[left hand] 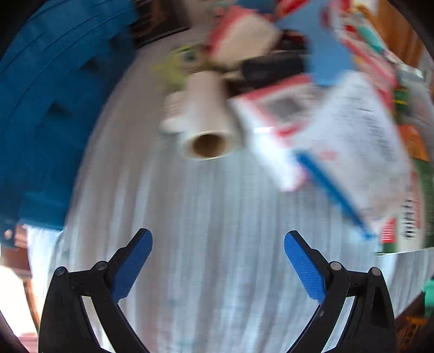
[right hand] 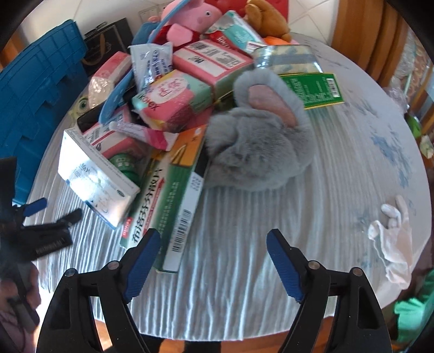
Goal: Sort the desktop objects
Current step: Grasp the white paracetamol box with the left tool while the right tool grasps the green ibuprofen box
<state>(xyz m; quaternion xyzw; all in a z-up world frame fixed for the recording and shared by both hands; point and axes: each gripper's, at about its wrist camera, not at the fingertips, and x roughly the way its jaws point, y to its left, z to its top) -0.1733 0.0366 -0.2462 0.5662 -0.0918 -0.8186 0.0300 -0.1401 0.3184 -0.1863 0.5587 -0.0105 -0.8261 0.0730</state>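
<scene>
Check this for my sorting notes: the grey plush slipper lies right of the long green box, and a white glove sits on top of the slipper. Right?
Not quite. The grey plush slipper does lie right of the long green box, but the white glove lies apart on the tablecloth, near the table's right edge. The right wrist view shows it.

A home dining room: a round table [right hand: 244,271] under a striped cloth, heaped with plush toys [right hand: 257,146], tissue packs [right hand: 173,100] and medicine boxes [right hand: 173,195]. Beyond the table, tiled floor [right hand: 312,16], wooden furniture [right hand: 360,30] and a blue crate [right hand: 35,95].
</scene>
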